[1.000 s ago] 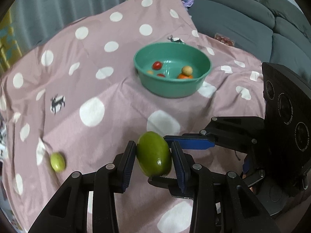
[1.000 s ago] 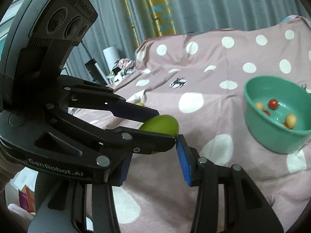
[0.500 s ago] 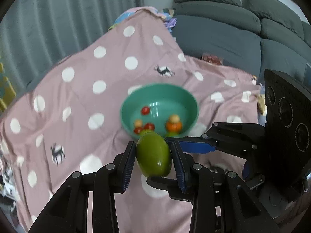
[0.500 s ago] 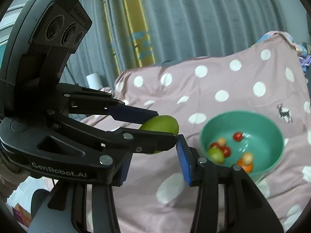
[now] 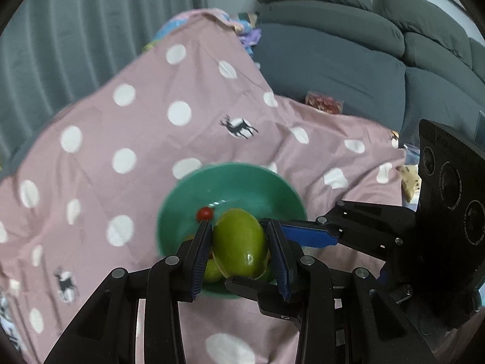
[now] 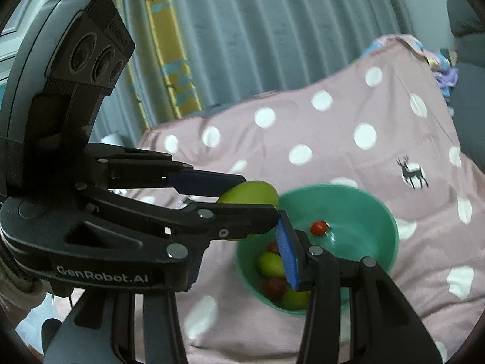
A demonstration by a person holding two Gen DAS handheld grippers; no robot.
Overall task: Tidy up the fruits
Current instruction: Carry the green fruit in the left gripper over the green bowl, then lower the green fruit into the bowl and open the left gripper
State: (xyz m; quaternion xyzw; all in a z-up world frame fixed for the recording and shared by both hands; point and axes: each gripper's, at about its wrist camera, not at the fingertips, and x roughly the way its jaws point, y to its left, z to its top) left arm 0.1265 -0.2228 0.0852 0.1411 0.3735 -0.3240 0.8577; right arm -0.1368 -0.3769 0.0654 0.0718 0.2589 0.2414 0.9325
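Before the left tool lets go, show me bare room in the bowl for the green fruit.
Bare: far half of the bowl, between the cherry tomato and far rim. Crowded: near side, where green and red fruits pile.

A glossy green mango (image 5: 239, 242) sits clamped above the teal bowl (image 5: 182, 200), which holds a cherry tomato (image 5: 205, 213) and more green and red fruit.

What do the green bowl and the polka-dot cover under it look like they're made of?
Green bowl: probably plastic. It is one even teal color, smooth and thin-rimmed, with small glossy highlights on the inside wall.

Polka-dot cover: woven fabric, likely a cotton-type sheet. It is matte, shows creases and folds, and drapes softly over whatever lies beneath. The exact fiber can't be told.
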